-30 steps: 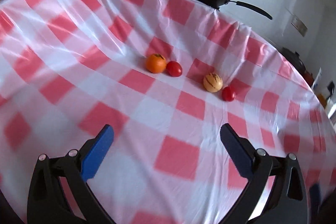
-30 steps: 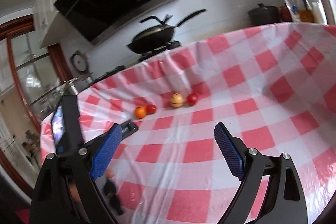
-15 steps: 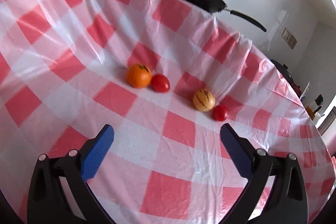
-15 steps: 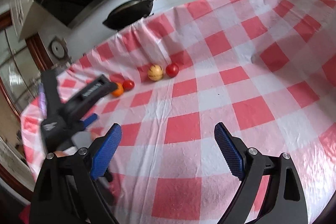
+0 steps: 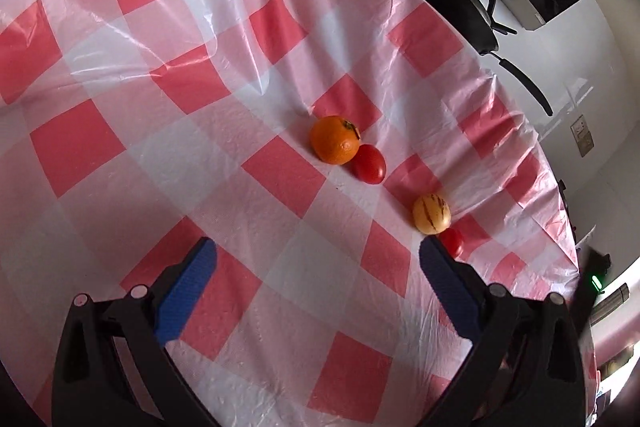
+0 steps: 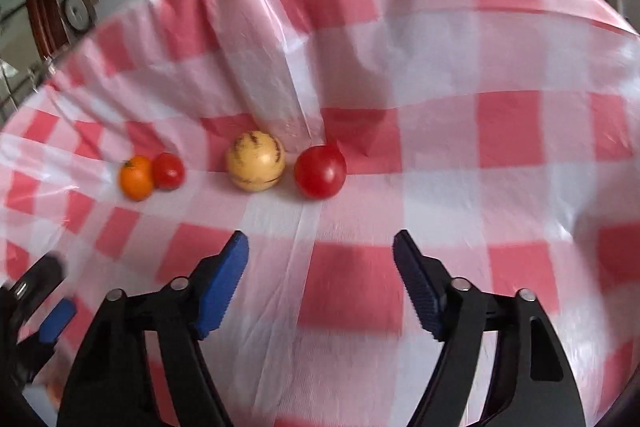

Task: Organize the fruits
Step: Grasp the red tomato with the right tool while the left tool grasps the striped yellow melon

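Four fruits in a row on the checked table (image 6: pixel 520 187): orange (image 6: pixel 136 177) touching a small tomato (image 6: pixel 169 171), then striped yellow melon (image 6: pixel 256 161), then a larger tomato (image 6: pixel 320 171) just beside it. Right claw (image 6: pixel 320 251) empty, jaws just narrowed but apart, aimed short of that tomato. Left claw (image 5: pixel 316 259) wide, empty. Risks: round fruit rolling off when nudged; loose plastic cloth bunching under the pads; neighbouring melon knocked.
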Motion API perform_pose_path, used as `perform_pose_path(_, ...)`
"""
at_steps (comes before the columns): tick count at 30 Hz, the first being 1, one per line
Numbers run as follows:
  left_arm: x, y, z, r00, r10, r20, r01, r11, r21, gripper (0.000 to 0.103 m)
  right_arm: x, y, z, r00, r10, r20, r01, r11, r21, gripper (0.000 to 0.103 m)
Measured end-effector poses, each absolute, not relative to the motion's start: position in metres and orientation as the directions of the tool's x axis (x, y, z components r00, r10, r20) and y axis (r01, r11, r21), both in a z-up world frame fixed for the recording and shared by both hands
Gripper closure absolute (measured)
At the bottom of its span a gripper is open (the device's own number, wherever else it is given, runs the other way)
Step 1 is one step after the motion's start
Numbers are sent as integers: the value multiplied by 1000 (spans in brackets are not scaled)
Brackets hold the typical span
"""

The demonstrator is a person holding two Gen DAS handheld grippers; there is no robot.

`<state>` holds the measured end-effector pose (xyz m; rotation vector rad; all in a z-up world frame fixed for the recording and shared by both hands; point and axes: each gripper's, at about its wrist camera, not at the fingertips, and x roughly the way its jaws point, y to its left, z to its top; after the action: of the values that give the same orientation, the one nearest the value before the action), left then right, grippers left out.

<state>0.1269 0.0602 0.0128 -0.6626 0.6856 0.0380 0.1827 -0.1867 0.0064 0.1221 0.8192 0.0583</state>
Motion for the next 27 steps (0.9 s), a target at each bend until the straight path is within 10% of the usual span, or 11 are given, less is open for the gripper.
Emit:
perform_pose_path(17, 128, 61, 10, 769, -180, -614, -252, 797, -549, 2, 249, -167, -4, 626, -3, -780, 21, 1000, 13, 68)
perform_pose_path(27, 131, 47, 14, 763, -192, -617, -202, 836, -510, 2, 150, -218, 2, 738, 137, -660, 115, 939, 324, 68)
